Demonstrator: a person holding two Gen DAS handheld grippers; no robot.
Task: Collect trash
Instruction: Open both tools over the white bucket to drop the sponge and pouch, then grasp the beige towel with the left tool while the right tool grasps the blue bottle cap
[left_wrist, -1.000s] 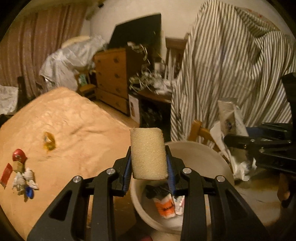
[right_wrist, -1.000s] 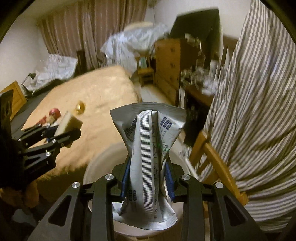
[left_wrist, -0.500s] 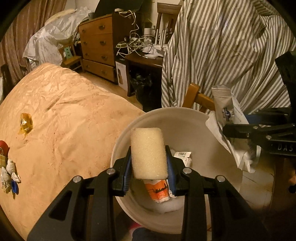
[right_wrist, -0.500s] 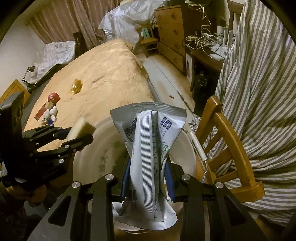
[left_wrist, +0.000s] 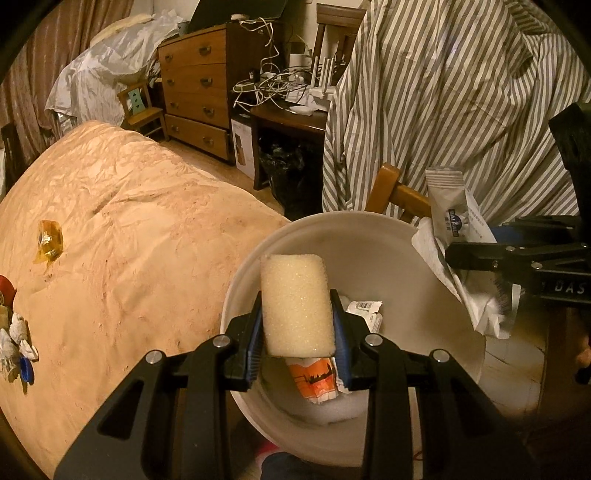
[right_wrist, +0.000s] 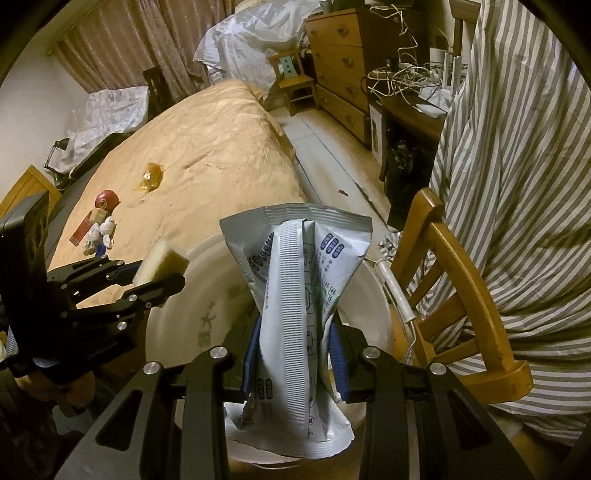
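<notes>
My left gripper (left_wrist: 295, 332) is shut on a pale yellow sponge (left_wrist: 295, 302) and holds it over the white bucket (left_wrist: 436, 384), which has wrappers at its bottom. In the right wrist view the left gripper (right_wrist: 155, 277) with the sponge (right_wrist: 159, 258) hangs at the bucket's left rim (right_wrist: 184, 325). My right gripper (right_wrist: 295, 350) is shut on a crumpled grey foil packet (right_wrist: 299, 295) above the bucket's near rim. It also shows in the left wrist view (left_wrist: 458, 254) at the bucket's right edge.
A bed with a tan cover (left_wrist: 122, 229) lies left, carrying an amber wrapper (left_wrist: 48, 240) and a cluster of small trash (right_wrist: 96, 221). A wooden chair (right_wrist: 454, 288) draped with striped cloth (left_wrist: 461, 110) stands right of the bucket. A dresser (left_wrist: 195, 88) and cluttered desk stand behind.
Both grippers have tilted down and moved in over the bucket, each still holding its item. The sponge now hangs above the bucket's inside.
</notes>
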